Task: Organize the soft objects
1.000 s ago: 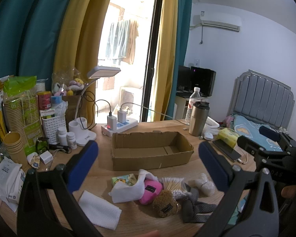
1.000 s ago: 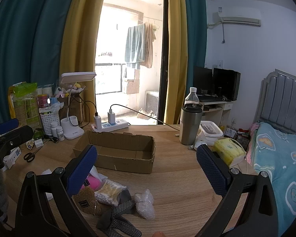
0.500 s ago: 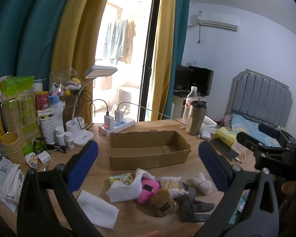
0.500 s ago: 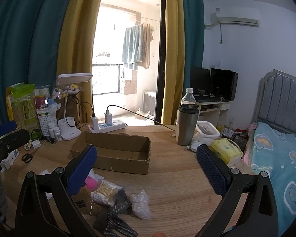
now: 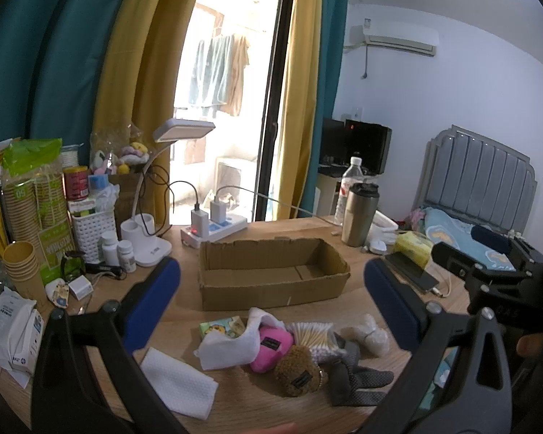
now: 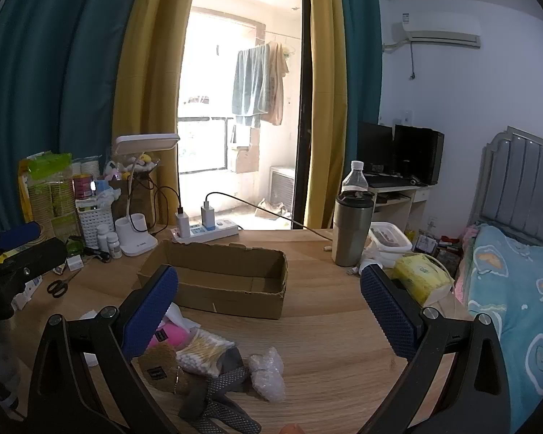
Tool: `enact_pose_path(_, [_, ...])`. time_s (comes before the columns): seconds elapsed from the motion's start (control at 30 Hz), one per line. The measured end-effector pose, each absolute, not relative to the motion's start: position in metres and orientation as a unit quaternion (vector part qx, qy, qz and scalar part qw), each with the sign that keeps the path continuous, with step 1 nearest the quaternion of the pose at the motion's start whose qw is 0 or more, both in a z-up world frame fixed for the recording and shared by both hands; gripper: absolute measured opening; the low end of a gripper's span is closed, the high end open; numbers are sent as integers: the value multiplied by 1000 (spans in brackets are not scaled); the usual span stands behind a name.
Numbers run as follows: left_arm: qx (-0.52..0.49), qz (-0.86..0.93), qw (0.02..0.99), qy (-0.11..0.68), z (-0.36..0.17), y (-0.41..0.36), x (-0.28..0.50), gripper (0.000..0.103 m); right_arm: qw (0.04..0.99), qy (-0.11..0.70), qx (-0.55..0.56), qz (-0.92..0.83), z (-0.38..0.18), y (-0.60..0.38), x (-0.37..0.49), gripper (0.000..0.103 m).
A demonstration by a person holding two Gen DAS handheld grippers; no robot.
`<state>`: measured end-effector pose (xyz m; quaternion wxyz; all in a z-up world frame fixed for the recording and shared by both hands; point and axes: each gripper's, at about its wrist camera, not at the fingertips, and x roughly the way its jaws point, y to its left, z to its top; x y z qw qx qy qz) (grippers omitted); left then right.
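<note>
Tongs, left (image 5: 271,296) and right (image 6: 269,303), gape empty; pinch the pink plush toy (image 5: 271,347) before the cardboard box (image 5: 271,282) mid-body, lifting clear of neighbours.

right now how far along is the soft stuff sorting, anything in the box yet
Nothing looks done: the cardboard box is empty. Nothing is in hand either; the left tool and right tool are both open above the table. Everything is left: the pink plush, brown plush bear, white cloth, grey mesh fabric, cotton swab pack and bubble wrap sit piled in front of the box.
</note>
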<state>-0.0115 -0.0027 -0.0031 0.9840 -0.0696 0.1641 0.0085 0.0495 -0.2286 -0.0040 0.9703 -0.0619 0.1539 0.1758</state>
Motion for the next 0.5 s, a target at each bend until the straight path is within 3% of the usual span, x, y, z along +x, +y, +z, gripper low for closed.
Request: enact_pose_path(0.5, [-69, 9, 984, 166, -4, -4, -11, 103, 969, 155, -62, 181, -6, -224, 49, 103])
